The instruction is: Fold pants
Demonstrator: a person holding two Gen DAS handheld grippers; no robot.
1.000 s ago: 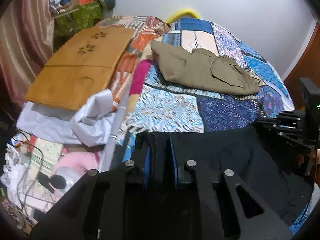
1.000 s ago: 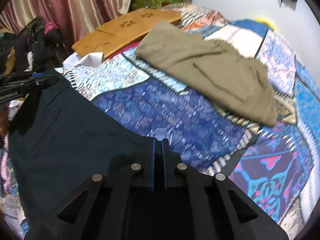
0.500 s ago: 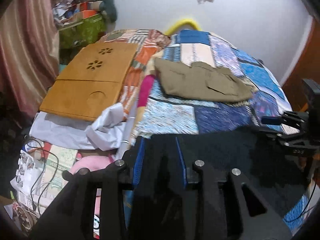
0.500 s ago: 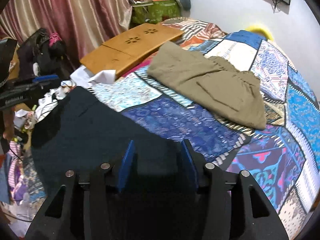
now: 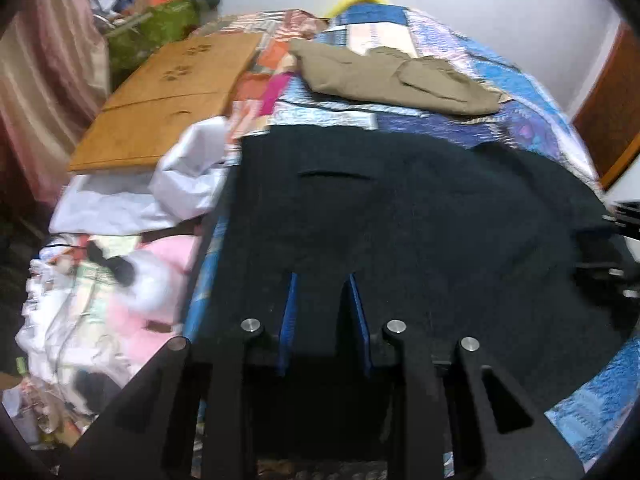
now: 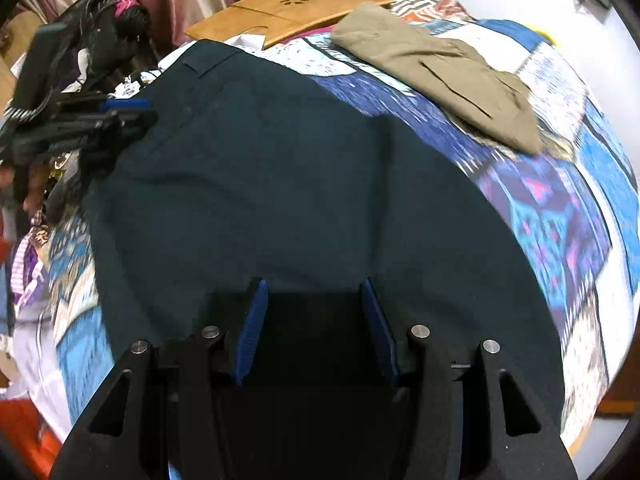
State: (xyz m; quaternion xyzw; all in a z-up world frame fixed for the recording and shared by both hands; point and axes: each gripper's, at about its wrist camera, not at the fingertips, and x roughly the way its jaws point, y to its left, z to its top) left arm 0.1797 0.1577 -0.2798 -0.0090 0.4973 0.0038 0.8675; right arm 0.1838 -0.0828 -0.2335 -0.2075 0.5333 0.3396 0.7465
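We are working over the dark pants (image 6: 304,184), which are lying spread flat across the near end of the patchwork quilt (image 6: 560,216), on our side of the folded khaki pants (image 6: 440,68). Both tools are hanging empty: the left gripper (image 5: 323,280) is standing a little parted and the right gripper (image 6: 314,284) wider, each showing only flat cloth in its gap, pinching nothing. For a clean fold, we are judging it best to take matching points along one edge, pinch both layers, and carry them level across together.

quilt (image 5: 500,80) blurred, floor clutter (image 5: 100,300) smeared
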